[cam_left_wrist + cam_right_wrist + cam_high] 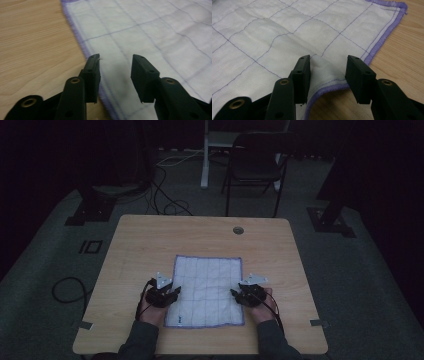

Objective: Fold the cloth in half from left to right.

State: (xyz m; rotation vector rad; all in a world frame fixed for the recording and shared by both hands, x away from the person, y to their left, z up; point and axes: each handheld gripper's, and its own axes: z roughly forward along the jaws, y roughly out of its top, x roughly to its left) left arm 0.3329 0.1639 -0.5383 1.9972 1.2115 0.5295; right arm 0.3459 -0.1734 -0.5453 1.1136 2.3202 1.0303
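- The cloth (pixel 207 291) lies spread flat on the worktop (pixel 150 240), near your edge, with one of your hands at each of its side hems.
- Your left hand-held gripper (pixel 115 65) stands released, its jaws apart over the left hem with nothing pinched between them.
- Your right hand-held gripper (pixel 328 67) is also released; a raised fold of the cloth's right edge sits between the jaws, but the pads do not press on it.
- Expect the cloth to be light, thin and limp: it will sag, wrinkle and drag on the wood instead of keeping its shape.
- Take hold at the purple stitched hem (pixel 384 35), which looks thicker and should slip less than the plain quilted middle.
- Grip both sides level, or the cloth will likely skew when lifted.
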